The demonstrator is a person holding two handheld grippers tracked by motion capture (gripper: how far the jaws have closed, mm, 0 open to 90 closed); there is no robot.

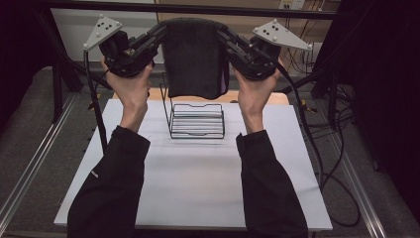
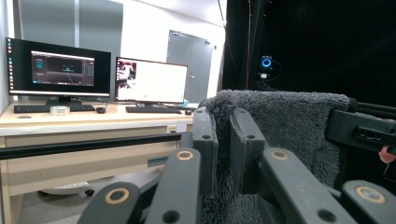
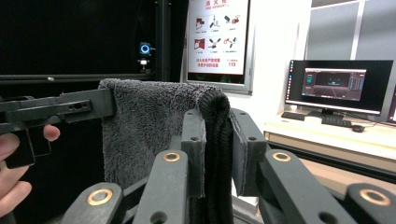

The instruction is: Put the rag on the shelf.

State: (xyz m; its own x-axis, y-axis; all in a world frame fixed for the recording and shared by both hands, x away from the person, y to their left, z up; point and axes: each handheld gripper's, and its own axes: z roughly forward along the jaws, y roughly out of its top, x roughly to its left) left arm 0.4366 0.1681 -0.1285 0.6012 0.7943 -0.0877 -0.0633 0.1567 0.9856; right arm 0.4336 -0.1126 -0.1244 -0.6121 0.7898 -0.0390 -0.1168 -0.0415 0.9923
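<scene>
A dark grey fleecy towel (image 1: 193,59) is hanging in the air above the far half of the table, stretched between the two grippers and draping down from its top edge. Its lower hem is hanging just above a black wire rack (image 1: 197,120) and, as far as the high view allows, is not touching it.

The left gripper (image 1: 159,33) is pinching the towel's upper left corner; in the left gripper view its jaws are pressing together on the plush fabric (image 2: 280,126). The right gripper (image 1: 221,33) is pinching the upper right corner; in the right gripper view a thick fold of towel (image 3: 154,126) is sitting between its closed jaws. Each gripper is being held by a hand, left hand (image 1: 130,82) and right hand (image 1: 255,89), with forearms in black sleeves rising from the near edge.

The rack is standing on a white table (image 1: 198,178), near its far edge, directly under the towel. Beyond the table, the left gripper view is showing a desk (image 2: 70,123) carrying two lit monitors (image 2: 58,70).
</scene>
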